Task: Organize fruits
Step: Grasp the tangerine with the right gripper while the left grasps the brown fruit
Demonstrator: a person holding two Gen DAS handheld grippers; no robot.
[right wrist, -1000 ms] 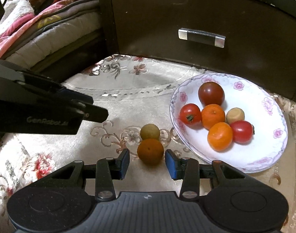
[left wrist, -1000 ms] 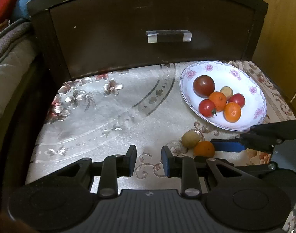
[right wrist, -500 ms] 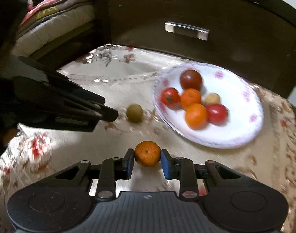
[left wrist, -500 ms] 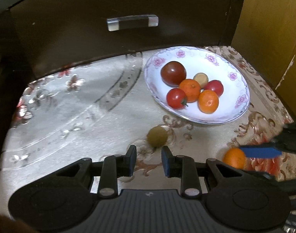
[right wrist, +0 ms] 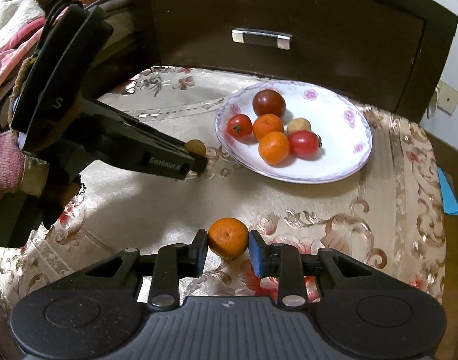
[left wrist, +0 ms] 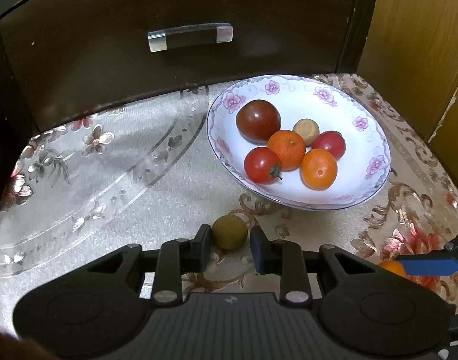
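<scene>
Three oranges: two on the plate (left wrist: 376,138), at (left wrist: 286,149) and (left wrist: 319,172), one (right wrist: 228,237) off it between gripper fingers. Three tomatoes, all plated: one big and dark (left wrist: 258,121), two small and red (left wrist: 262,165) (left wrist: 329,145). Two small brownish round fruits: one plated (left wrist: 306,127), one (left wrist: 229,231) on the cloth. One plate. Two grippers (left wrist: 230,247) (right wrist: 228,250). One drawer handle (left wrist: 190,36).

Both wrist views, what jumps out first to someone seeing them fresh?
The white floral plate near the dark drawer front, piled with tomatoes and oranges. Then the right gripper clamped on a mandarin orange at the cloth's near edge. The left gripper straddles a brownish-green round fruit just before the plate, with a gap visible at the blue pad.
</scene>
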